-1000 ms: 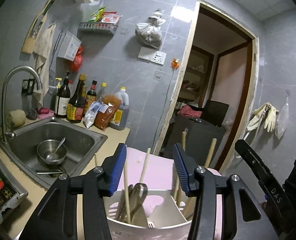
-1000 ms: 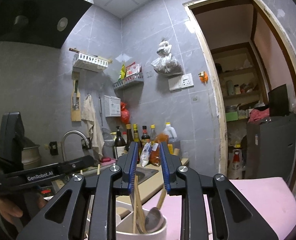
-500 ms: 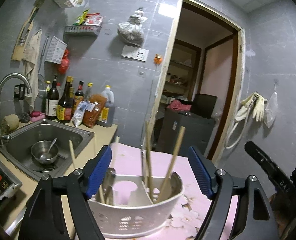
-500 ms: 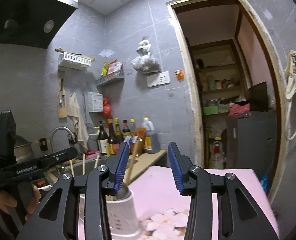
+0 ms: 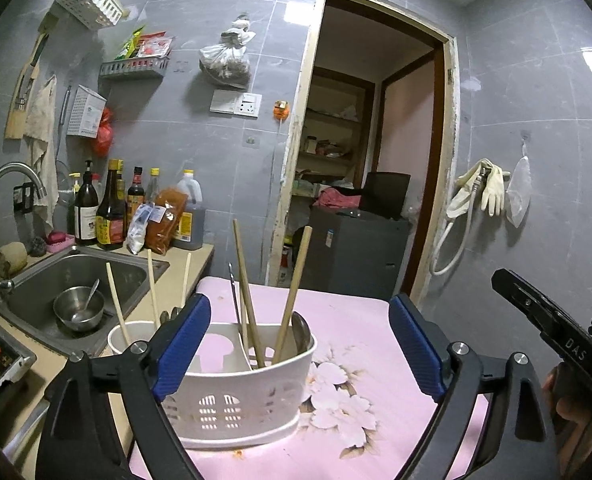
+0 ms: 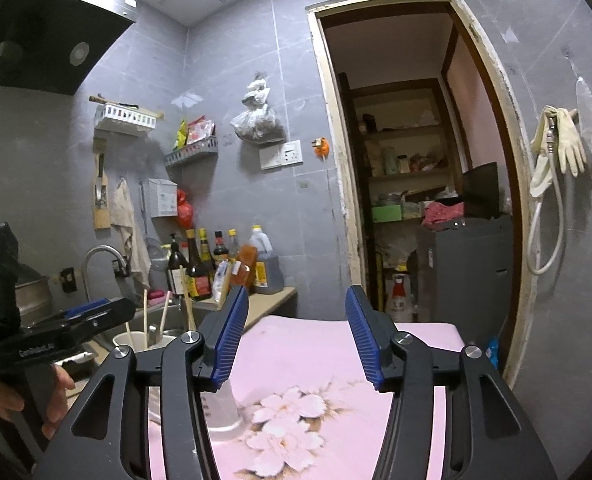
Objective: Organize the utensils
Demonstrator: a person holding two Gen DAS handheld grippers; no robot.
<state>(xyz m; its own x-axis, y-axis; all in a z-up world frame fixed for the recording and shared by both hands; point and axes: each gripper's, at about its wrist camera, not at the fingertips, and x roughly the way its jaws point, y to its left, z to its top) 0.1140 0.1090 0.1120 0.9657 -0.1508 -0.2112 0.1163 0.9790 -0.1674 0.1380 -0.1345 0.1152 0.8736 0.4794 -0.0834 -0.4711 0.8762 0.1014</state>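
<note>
Only the left wrist view shows the white utensil caddy (image 5: 236,396) whole, on the pink flowered tabletop (image 5: 359,320). Left of the caddy lies a steel sink (image 5: 36,280); behind it, an open doorway (image 5: 367,160). The caddy holds wooden chopsticks (image 5: 292,296) and a spoon (image 5: 300,334). Left gripper (image 5: 299,348) and right gripper (image 6: 296,336) jaws stand apart, empty.

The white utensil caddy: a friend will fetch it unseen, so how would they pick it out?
Find the pink floral table beside the steel sink. At the table's sink-side edge stands a wide white utensil caddy with slotted walls, wooden chopsticks leaning in it. Unlike the plain round white cup just behind it, it is oblong, with an inner divider.
</note>
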